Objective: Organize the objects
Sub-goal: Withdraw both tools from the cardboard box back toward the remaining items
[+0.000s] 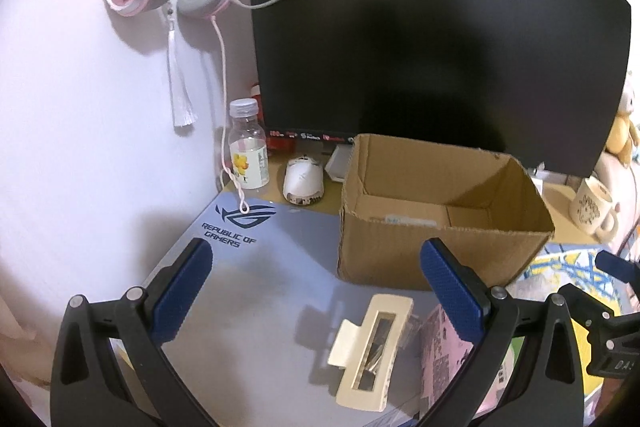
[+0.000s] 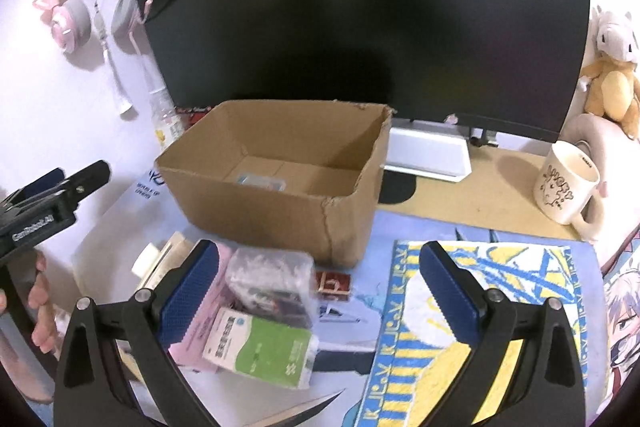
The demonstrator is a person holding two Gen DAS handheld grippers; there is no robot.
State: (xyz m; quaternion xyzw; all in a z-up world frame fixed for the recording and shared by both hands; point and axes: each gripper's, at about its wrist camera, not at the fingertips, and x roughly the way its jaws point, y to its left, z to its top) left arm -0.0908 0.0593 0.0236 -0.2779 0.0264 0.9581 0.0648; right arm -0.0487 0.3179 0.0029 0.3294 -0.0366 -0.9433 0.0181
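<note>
Both grippers, left gripper (image 1: 316, 291) and right gripper (image 2: 320, 291), gape wide and empty before the cardboard box (image 1: 440, 219). Lower centre, the cream hair clip (image 1: 370, 351) looks light, stiff and slippery. Best pinched across its long sides.

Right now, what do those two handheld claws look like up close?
Both look alike: the left claw and the right claw have black plastic arms with silver rivets, ending in blue textured pads. The left one's black body carries white lettering, seen from the right camera.

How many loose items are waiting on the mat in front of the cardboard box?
5: cream hair claw, pink packet, clear plastic pack, green-and-white box, small red item. Others may hide beneath.
</note>
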